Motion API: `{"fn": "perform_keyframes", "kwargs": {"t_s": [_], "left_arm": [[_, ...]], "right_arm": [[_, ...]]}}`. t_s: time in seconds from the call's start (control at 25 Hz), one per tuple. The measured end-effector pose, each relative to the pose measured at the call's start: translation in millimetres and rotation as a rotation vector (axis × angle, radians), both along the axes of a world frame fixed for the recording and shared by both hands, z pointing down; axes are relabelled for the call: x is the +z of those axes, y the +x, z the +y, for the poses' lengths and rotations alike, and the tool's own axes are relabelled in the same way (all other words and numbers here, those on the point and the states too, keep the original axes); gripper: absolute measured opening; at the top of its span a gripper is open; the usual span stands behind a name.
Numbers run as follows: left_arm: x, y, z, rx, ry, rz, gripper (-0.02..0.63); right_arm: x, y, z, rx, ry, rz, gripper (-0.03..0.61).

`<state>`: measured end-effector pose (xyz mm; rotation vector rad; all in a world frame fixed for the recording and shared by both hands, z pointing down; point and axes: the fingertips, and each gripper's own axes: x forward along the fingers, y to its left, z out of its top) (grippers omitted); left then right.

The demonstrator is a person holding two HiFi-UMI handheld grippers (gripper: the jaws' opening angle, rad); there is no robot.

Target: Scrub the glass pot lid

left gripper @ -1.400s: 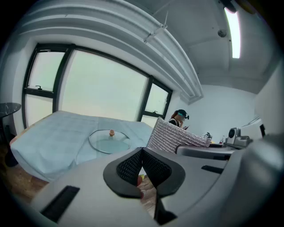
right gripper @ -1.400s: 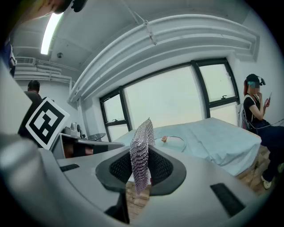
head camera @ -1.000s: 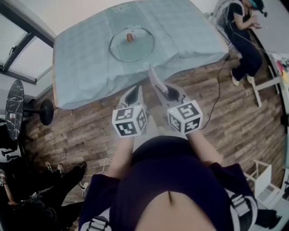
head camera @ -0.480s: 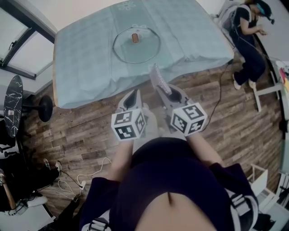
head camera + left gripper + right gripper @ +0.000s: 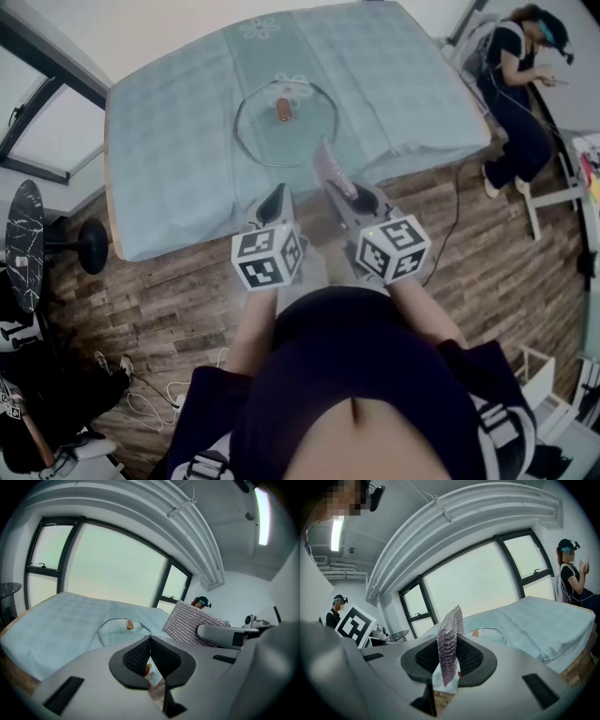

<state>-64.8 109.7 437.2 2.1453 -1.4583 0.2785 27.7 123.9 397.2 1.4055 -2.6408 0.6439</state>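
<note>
Wood-plank floor (image 5: 159, 291) surrounds a worktop (image 5: 114, 225) draped in a pale blue-green cloth (image 5: 169, 159); large windows (image 5: 112, 569) line the far wall.

Task item: the glass pot lid (image 5: 285, 136) lies flat on the cloth, toward the near side of the worktop, with its brown knob (image 5: 283, 111) upward. Nothing touches it.

Left gripper (image 5: 276, 195): tongs pressed together with nothing between them. It is held in front of the person's body, tips near the hanging near edge of the cloth, pointing toward the lid.

Right gripper (image 5: 347, 194): tongs pinching a silvery mesh scrubbing pad (image 5: 328, 164). The pad is gripped at its lower part and stands up out of the tongs, leaning slightly left in the head view. In that view its top reaches the near hem of the cloth, short of the lid's rim.

Both grippers sit side by side, close together, marker cubes toward the person.

Surroundings: a second person (image 5: 516, 94) stands well off beyond the right corner of the worktop. A round side table with a dark marbled top (image 5: 23, 239) stands on the floor to the left.
</note>
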Motion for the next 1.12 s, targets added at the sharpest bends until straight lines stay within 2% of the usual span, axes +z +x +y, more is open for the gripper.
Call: {"fn": "perform_keyframes", "kwargs": {"t_s": [0.52,1.12], "left_arm": [[-2,-23,-92,0.023,-0.039,0.010,0.002],[10,-48,-155,0.039,-0.053,0.026,0.002]], "right_arm": [[-6,-19,-90,0.027,-0.029,0.003,0.080],[-3,-36,-148,0.076,-0.022,0.022,0.080]]}}
